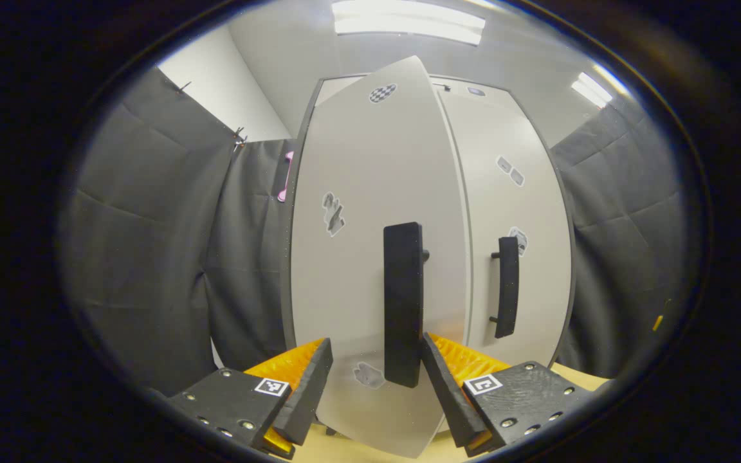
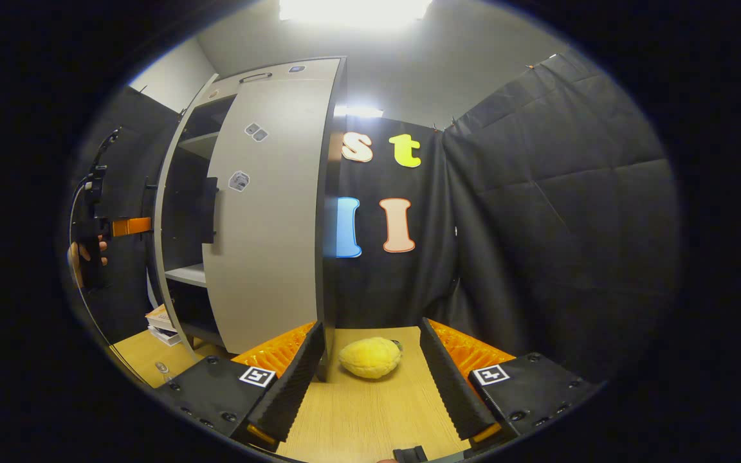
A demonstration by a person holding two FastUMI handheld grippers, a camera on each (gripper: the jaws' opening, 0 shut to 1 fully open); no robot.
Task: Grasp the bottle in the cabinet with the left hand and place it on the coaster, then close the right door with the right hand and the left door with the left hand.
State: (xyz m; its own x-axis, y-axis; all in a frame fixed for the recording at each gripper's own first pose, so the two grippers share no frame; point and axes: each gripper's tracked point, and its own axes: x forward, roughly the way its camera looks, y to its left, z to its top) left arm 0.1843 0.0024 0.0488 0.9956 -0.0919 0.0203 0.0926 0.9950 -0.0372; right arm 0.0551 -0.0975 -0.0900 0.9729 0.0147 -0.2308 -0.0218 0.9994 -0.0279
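Left gripper view: left gripper (image 1: 375,379) spread wide, nothing between fingers, facing left door (image 1: 370,257) at close range. Door partly ajar, its vertical handle (image 1: 402,302) dead ahead, just above finger gap, long axis upright. Right door (image 1: 512,212) sits flush with cabinet (image 1: 311,109). Right gripper view: right gripper (image 2: 370,379) also spread, empty, low over table (image 2: 370,418), well apart from doors; yellow object (image 2: 369,357) ahead. Bottle, coaster not identifiable. Judgement: left hand nearer; inward push on door face finishes task.

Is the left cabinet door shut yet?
Not yet. The left door still stands ajar, swung proud of the shut right door; shelves show behind it.
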